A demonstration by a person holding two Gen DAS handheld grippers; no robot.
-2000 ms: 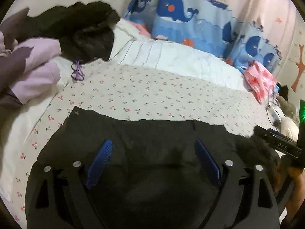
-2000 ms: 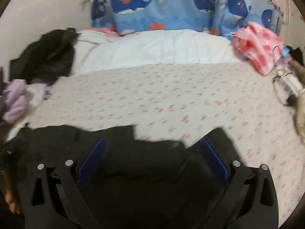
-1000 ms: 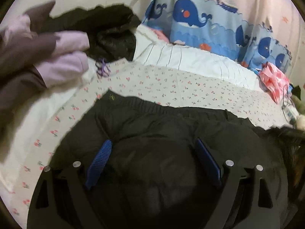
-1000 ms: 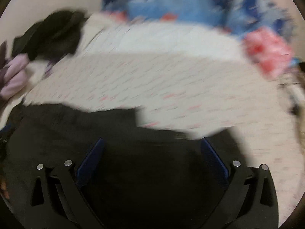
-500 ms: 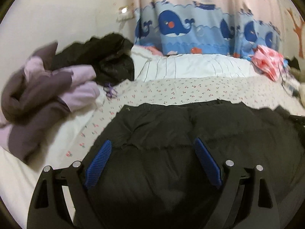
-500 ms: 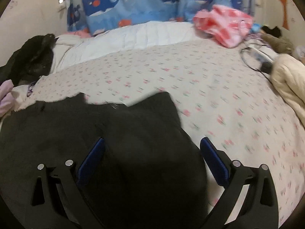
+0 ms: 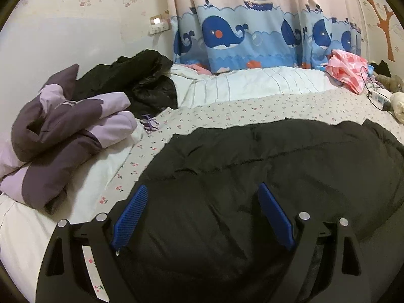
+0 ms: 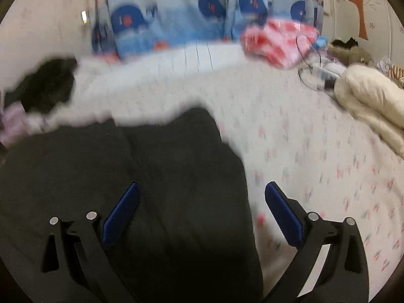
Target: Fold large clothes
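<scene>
Two claws were over a bed (image 7: 227, 111) with a cherry-print sheet. The left claw (image 7: 202, 217) had its blue pads spread wide, and a black padded jacket (image 7: 277, 166) lay under and between them; the pads did not press on it. The jacket was spread across the near part of the bed, and it reached from the middle toward the right edge in the left wrist view.

The right claw (image 8: 202, 214) was also spread wide. In its view, which was blurred, the right edge of the black jacket (image 8: 151, 176) ran between the two pads, so the left pad was over the jacket and the right pad was over the bare sheet (image 8: 315, 166). I could not see the pads touching the cloth.

At the far left of the bed lay a purple and lilac coat (image 7: 63, 136), folded into a bundle, and behind it a second black garment (image 7: 141, 80) in a heap. A white striped quilt (image 7: 252, 85) lay along the far side, below a curtain with blue whales (image 7: 227, 32). At the far right there was a pink and red bag (image 7: 348, 68) and some cables (image 7: 373, 93). A cream blanket (image 8: 371, 101) lay at the right edge in the right wrist view.
</scene>
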